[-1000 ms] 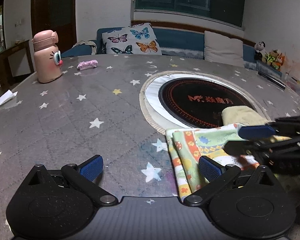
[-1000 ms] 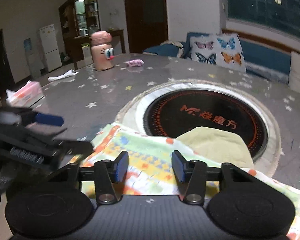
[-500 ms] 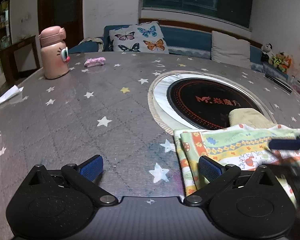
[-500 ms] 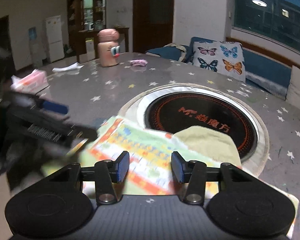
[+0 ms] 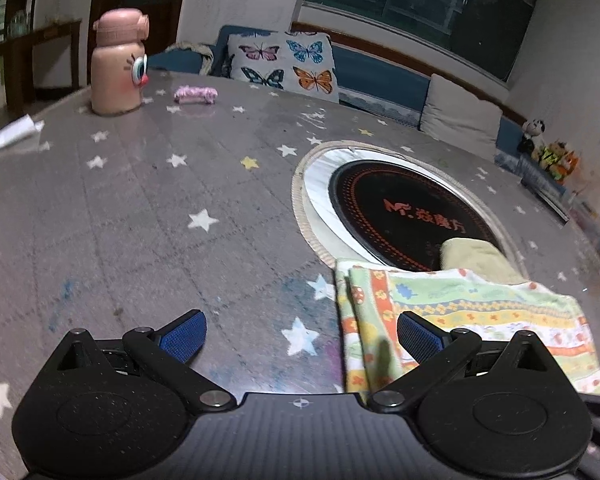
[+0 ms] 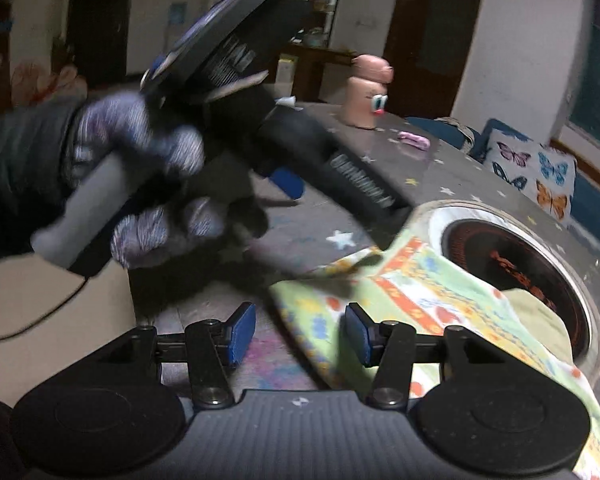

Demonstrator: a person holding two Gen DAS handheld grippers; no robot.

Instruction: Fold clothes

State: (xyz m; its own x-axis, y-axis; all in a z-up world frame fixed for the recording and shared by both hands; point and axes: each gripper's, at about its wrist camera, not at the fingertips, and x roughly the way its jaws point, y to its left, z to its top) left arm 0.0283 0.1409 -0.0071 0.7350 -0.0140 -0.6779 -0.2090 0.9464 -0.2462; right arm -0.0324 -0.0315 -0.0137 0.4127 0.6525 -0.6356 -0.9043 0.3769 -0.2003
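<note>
A folded patterned cloth (image 5: pixel 460 312), green, yellow and orange, lies on the grey star-print table near its front edge, next to the round hotplate. It also shows in the right wrist view (image 6: pixel 420 304). A plain yellow-green piece (image 5: pixel 476 256) pokes out from under it onto the hotplate. My left gripper (image 5: pixel 300 336) is open and empty, above the cloth's left edge. My right gripper (image 6: pixel 298 334) is open and empty, over the cloth's near corner. The left gripper, held by a gloved hand (image 6: pixel 140 184), fills the upper left of the right wrist view.
A black round hotplate (image 5: pixel 404 212) with a silver rim is set in the table. A pink pig-shaped bottle (image 5: pixel 118 76) and a small pink bundle (image 5: pixel 196 94) stand far left. White paper (image 5: pixel 12 136) lies at the left edge. A bench with butterfly cushions (image 5: pixel 284 60) runs behind.
The right gripper has pulled back out of the left wrist view and swung left. The left gripper has lifted and moved away from the cloth, which now lies folded and free.
</note>
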